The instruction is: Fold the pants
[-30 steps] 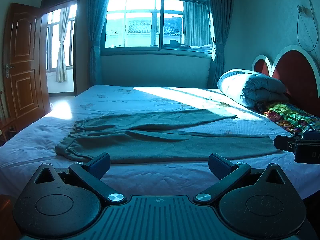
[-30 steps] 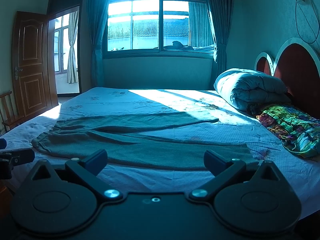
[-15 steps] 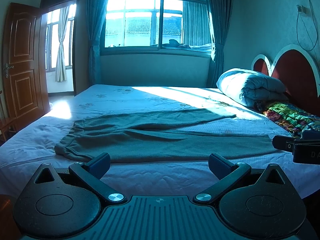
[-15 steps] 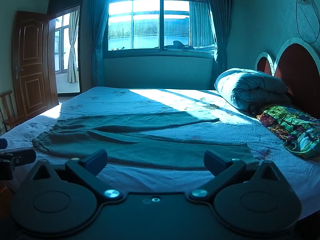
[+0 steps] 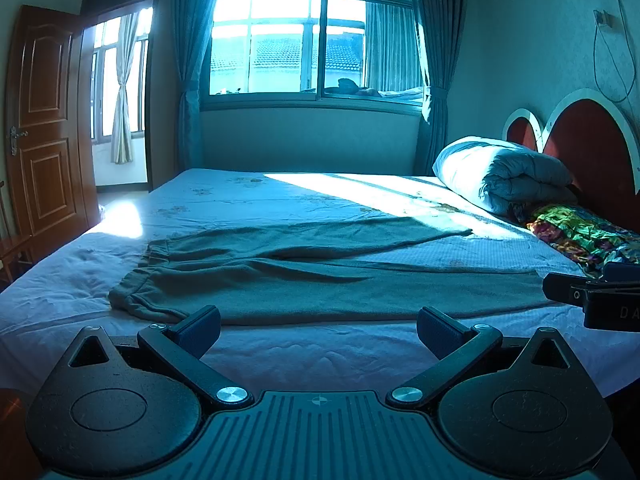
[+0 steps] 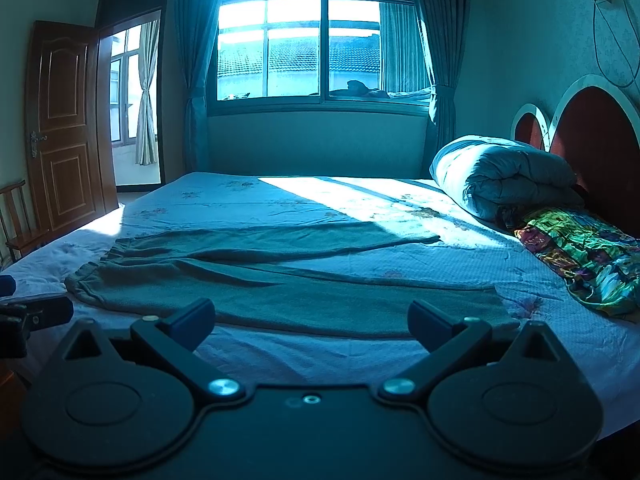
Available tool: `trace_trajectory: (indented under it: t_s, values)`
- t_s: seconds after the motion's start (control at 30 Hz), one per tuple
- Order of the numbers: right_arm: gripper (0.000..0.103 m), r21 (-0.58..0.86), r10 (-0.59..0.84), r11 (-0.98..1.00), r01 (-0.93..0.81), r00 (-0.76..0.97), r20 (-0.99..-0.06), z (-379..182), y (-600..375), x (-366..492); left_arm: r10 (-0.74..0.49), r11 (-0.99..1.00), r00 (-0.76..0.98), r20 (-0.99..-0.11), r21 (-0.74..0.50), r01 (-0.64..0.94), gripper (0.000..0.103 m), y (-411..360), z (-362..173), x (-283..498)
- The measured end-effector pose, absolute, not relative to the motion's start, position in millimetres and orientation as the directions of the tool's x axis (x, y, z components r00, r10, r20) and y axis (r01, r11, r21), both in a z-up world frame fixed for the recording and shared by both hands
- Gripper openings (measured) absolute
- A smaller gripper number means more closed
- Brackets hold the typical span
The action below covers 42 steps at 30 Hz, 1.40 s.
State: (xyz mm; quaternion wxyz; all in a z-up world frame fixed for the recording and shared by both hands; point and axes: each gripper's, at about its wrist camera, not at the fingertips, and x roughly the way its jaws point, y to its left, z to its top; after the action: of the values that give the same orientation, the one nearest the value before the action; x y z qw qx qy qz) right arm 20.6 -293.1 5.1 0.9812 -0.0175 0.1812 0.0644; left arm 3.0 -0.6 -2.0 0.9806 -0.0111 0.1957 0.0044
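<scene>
Grey-green pants (image 5: 320,280) lie flat across the bed, waistband at the left, legs spread apart toward the right; they also show in the right wrist view (image 6: 280,280). My left gripper (image 5: 318,326) is open and empty, just short of the pants' near edge toward the waist end. My right gripper (image 6: 312,320) is open and empty, just short of the near leg. The right gripper's tip shows at the right edge of the left wrist view (image 5: 592,296); the left gripper's tip shows at the left edge of the right wrist view (image 6: 36,314).
The bed (image 5: 320,356) has a pale sheet. A rolled quilt (image 5: 500,176) and a colourful cloth (image 5: 580,232) lie by the headboard (image 5: 592,140) at the right. A window (image 5: 316,40) is behind, a wooden door (image 5: 44,128) and a chair (image 6: 20,216) at the left.
Both grippers have edged very slightly nearer the pants. Both stay open, and the pants have not moved.
</scene>
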Motion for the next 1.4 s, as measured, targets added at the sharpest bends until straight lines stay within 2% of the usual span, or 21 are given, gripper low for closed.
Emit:
trace_trajectory:
  t_s: [0.73, 0.9, 1.27, 1.4]
  values:
    - [0.097, -0.01, 0.143, 0.987, -0.158, 0.921, -0.362, 5, -295, 25, 0.016, 1.0, 0.912, -0.41, -0.008, -0.021, 0.103, 3, -7, 12]
    - [0.097, -0.01, 0.17, 0.983, -0.184, 0.925, -0.34, 11, -297, 44, 0.056, 0.998, 0.901, -0.43, 0.044, -0.041, 0.103, 11, -15, 34]
    - [0.097, 0.019, 0.206, 0.977, -0.213, 0.915, -0.347, 18, -286, 109, 0.083, 0.996, 0.878, -0.471, 0.061, -0.062, 0.103, 28, -26, 96]
    - [0.097, 0.044, 0.242, 0.969, -0.244, 0.895, -0.374, 21, -286, 154, 0.049, 0.994, 0.857, -0.513, -0.056, -0.091, 0.103, 79, -26, 144]
